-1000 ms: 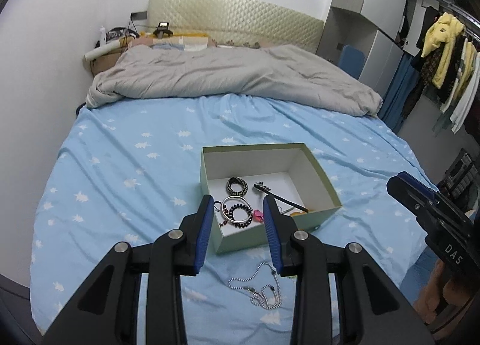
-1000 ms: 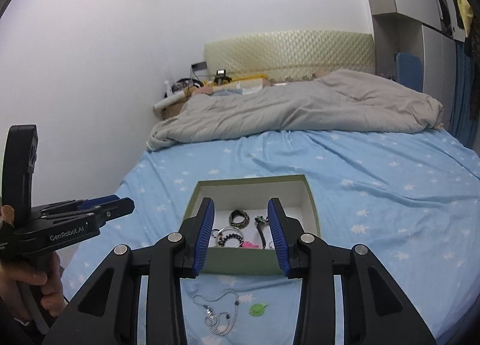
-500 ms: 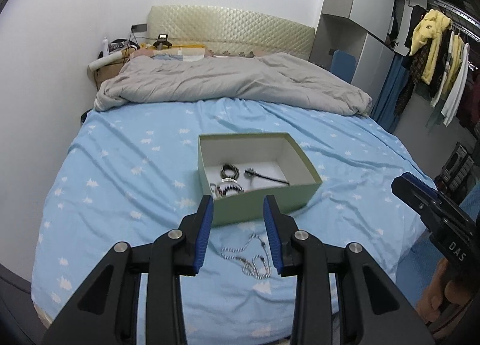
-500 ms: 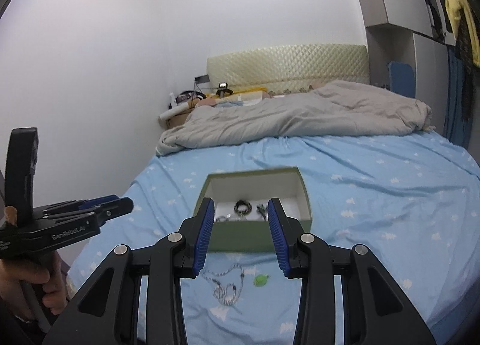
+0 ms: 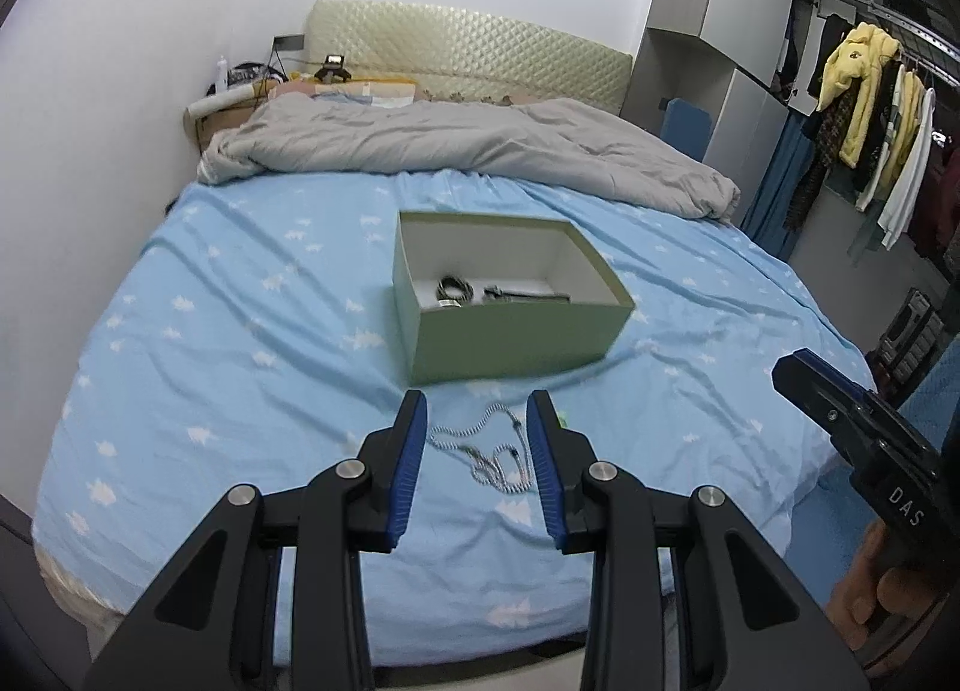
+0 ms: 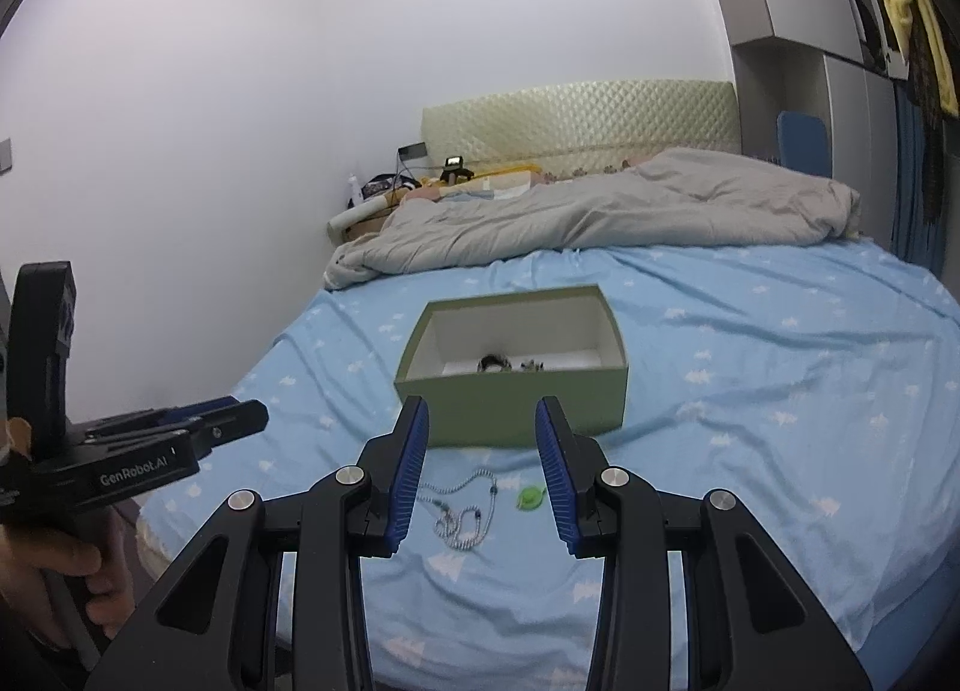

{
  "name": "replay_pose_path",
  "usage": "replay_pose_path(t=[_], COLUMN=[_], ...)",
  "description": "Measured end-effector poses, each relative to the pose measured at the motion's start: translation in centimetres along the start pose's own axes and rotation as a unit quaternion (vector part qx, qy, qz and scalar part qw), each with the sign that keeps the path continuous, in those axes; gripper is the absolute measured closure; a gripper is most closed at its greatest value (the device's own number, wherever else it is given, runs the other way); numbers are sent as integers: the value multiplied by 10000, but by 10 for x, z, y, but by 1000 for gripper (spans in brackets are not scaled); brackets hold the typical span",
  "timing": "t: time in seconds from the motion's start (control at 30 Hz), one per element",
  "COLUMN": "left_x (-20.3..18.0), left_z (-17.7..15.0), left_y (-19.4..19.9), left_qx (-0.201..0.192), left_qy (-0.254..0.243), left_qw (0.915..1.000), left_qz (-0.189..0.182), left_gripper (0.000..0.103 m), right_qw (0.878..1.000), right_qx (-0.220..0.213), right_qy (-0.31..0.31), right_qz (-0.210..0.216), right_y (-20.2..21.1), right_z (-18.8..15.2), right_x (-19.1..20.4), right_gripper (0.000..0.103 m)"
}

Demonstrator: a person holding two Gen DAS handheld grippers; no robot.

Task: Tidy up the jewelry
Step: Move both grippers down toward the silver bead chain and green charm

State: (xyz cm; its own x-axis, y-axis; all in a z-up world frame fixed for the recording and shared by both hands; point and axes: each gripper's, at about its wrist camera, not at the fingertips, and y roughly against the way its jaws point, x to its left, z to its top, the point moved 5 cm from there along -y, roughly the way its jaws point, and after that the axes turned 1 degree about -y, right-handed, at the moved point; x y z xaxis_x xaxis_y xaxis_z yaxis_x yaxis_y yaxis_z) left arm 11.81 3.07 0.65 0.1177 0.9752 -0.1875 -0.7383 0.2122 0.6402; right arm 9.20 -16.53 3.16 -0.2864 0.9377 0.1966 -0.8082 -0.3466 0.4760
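The silver beaded chain necklace [image 5: 489, 454] lies on the blue sheet just beyond my left gripper [image 5: 477, 439]; both it and my right gripper [image 6: 482, 448] stand partly open, seemingly empty.

The bed sheet [image 5: 252, 331] looked like soft matt cotton, pale blue and creased into shallow folds. A matt, rumpled grey duvet [image 5: 468, 144] of thicker cloth lay over it. The headboard [image 5: 468, 48] was quilted, with a faint leathery sheen. The green box [image 5: 516, 343] seemed to be matt card, its inside a smooth white paper. The necklace [image 5: 489, 451] was a fine chain with a dull metallic glint. The left gripper [image 5: 477, 451] was matt black plastic with bright metal screw heads and ribbed blue pads [image 5: 411, 469]; the right gripper [image 6: 480, 463] looked the same.
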Motion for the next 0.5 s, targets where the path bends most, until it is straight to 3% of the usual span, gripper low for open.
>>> replay_pose_path(t=[0.33, 0.5], left_x=[-3, -3], left_z=[-49, -57], left_y=[-15, -23], left_qx=[280, 363], left_qy=[169, 242], left_qw=[9994, 9989], left_qz=[-135, -179], left_gripper=[68, 68], right_qw=[9996, 9992], right_qx=[258, 391], right_qy=[-16, 41], right_qz=[-78, -106], right_y=[3, -4], right_z=[-41, -56], right_x=[-1, -3], right_gripper=[68, 68])
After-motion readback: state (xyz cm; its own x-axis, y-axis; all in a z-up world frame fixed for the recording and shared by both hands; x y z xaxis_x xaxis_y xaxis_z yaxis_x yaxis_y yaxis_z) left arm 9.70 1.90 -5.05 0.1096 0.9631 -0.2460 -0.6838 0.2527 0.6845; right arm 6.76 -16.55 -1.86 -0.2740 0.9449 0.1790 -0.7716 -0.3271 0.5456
